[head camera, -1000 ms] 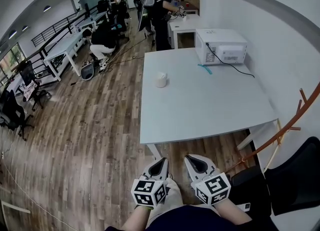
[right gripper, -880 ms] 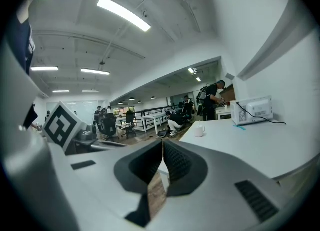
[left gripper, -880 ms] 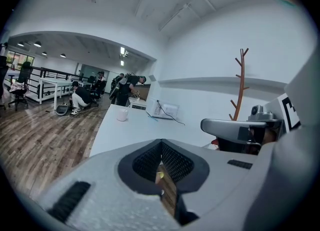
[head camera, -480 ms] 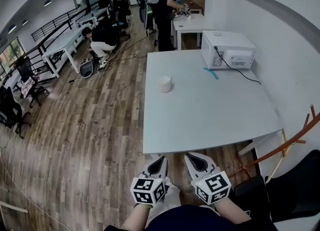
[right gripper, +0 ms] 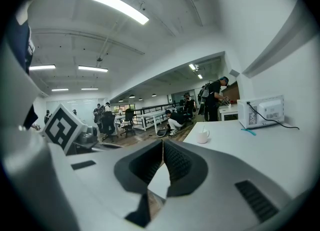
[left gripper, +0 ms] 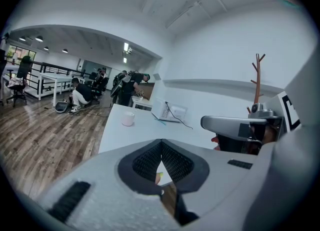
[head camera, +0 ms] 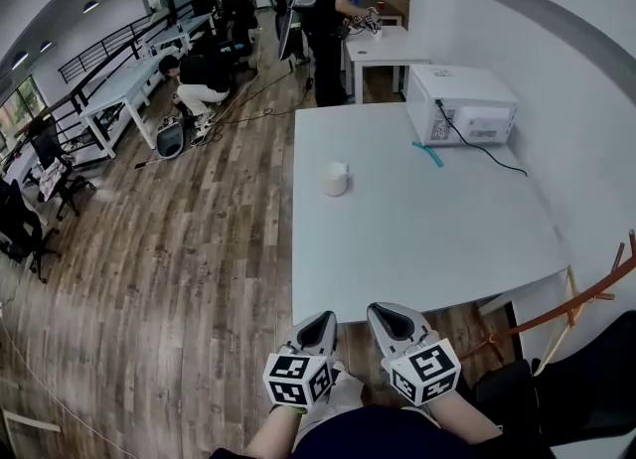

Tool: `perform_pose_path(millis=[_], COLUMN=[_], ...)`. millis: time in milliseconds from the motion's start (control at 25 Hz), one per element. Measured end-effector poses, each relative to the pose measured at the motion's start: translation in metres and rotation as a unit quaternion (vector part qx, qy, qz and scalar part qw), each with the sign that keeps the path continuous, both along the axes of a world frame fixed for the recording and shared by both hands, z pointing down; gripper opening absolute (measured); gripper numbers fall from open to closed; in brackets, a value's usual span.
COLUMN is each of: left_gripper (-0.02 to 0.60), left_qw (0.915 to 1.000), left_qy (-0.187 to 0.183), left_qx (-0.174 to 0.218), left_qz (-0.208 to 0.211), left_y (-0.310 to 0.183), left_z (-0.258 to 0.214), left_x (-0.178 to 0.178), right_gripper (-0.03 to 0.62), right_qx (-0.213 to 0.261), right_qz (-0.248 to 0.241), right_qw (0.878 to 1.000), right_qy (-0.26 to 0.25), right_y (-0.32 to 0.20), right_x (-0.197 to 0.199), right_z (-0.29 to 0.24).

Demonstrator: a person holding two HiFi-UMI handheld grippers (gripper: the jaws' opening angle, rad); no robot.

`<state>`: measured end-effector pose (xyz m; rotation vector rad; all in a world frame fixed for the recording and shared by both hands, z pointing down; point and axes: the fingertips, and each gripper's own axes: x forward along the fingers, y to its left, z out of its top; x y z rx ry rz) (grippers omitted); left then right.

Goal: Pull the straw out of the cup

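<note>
A white cup (head camera: pixel 335 179) stands on the left half of the white table (head camera: pixel 427 238), well ahead of both grippers. The left gripper view shows the cup (left gripper: pixel 128 119) small and far away. In the right gripper view the cup (right gripper: pixel 202 136) has a thin straw (right gripper: pixel 203 128) sticking up out of it. My left gripper (head camera: pixel 316 329) and right gripper (head camera: pixel 389 321) are held side by side below the table's near edge, close to my body. Each is shut with nothing between its jaws, as the left gripper (left gripper: pixel 161 143) and right gripper (right gripper: pixel 163 143) show in their own views.
A white microwave (head camera: pixel 465 104) with a black cable sits at the table's far right, a teal strip (head camera: pixel 429 154) in front of it. A wooden coat stand (head camera: pixel 586 293) and a black chair (head camera: pixel 596 378) are to my right. Several people work at desks beyond the table.
The table and cup have come closer and lower in the head view, as I have stepped toward them. Both grippers stay shut in the same pose.
</note>
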<state>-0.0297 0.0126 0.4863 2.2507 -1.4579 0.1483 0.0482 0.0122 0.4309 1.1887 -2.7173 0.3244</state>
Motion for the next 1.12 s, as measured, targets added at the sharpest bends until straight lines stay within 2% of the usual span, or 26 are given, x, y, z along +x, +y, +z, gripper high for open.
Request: perform_pose_path(millis=[1120], left_gripper=[0.018], left_qw=[0.9997], left_qy=[0.004], left_qx=[0.004], left_qz=[0.024], left_y=[-0.122], left_z=[0.0], left_x=[-0.067], right_gripper=[0.029], right_qx=[0.013], right_qz=[0.014], right_qw=[1.0], right_qy=[0.008], right_y=[-0.123], right_x=[-0.074], right_z=[-0.004])
